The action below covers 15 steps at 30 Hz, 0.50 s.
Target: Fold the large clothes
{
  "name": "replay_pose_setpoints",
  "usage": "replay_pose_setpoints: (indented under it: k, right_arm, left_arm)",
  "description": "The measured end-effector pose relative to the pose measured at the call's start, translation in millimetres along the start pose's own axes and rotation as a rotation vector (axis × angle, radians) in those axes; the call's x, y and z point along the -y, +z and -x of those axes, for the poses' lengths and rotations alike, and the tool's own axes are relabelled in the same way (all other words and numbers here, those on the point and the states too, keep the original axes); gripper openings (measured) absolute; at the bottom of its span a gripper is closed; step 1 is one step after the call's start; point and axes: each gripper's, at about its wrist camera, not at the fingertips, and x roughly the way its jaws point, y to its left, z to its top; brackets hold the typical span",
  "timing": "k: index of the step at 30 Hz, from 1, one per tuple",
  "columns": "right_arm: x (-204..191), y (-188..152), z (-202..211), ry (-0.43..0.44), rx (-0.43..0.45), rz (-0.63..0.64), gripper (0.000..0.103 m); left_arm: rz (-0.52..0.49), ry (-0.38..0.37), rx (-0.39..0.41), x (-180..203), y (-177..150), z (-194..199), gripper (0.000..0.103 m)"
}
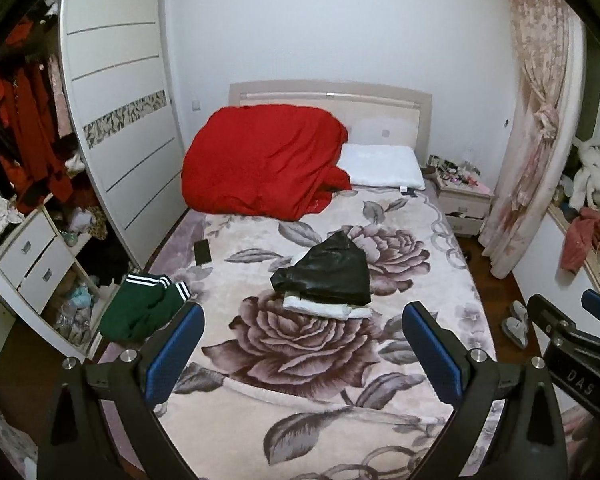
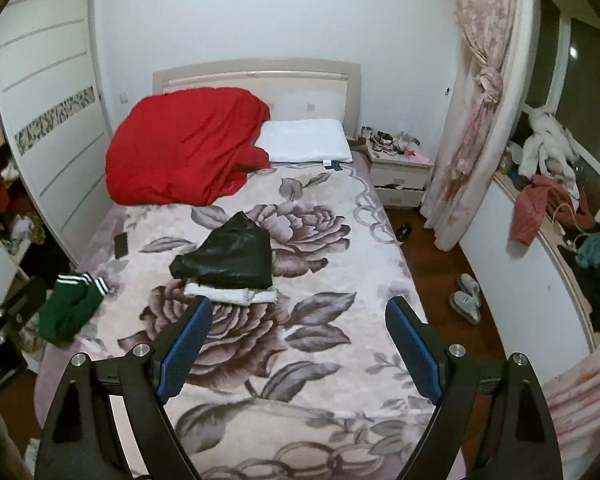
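- Left wrist view: the folded black garment (image 1: 326, 276) lies near the middle of the bed, on top of a folded white garment (image 1: 324, 307) whose edge shows along its near side. The black piece is roughly wedge-shaped, broad at the near edge and narrowing to a point that aims toward the headboard (image 1: 332, 98); its long axis runs roughly up the bed, leaning slightly left.
- A green garment with white stripes (image 1: 142, 306) lies crumpled at the bed's left edge, well apart from the stack, striped cuffs toward the head of the bed.
- A dark phone (image 1: 202, 251) rests on the floral blanket (image 1: 300, 360) beyond the green piece.
- A red duvet (image 1: 260, 168) is heaped at the head, overlapping a white pillow (image 1: 382, 166).
- Left gripper (image 1: 302, 344) hangs above the foot of the bed, jaws spread wide, nothing between them.
- Right gripper (image 2: 300, 340) is likewise spread wide and empty, above the blanket just short of the stack.
- Slippers (image 2: 466, 298) sit on the wooden floor right of the bed.
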Motion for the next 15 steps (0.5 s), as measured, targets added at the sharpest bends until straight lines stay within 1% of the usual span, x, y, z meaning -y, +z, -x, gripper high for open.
replay_pose_setpoints:
  k: [2,7,13,15]
  right_arm:
    - [3.3,-1.9,21.7,-0.008,0.024,0.016,0.09]
    - [12.4,-1.5,63.5,0.005,0.061,0.029,0.091]
    - [17.3,-0.6,92.4,0.011,0.098,0.04,0.092]
    - [17.3,0.0,96.7,0.021,0.105,0.043,0.092]
  left_arm:
    - [-0.001,-0.015,0.009,1.9,-1.2,13.1,0.101]
    - [-0.009,-0.012,0.043,7.2,-1.6,35.4,0.101]
    - [0.0,0.002,0.066,8.7,-7.1,50.0,0.101]
    - [0.008,-0.002,0.062,6.8,-8.6,50.8,0.101]
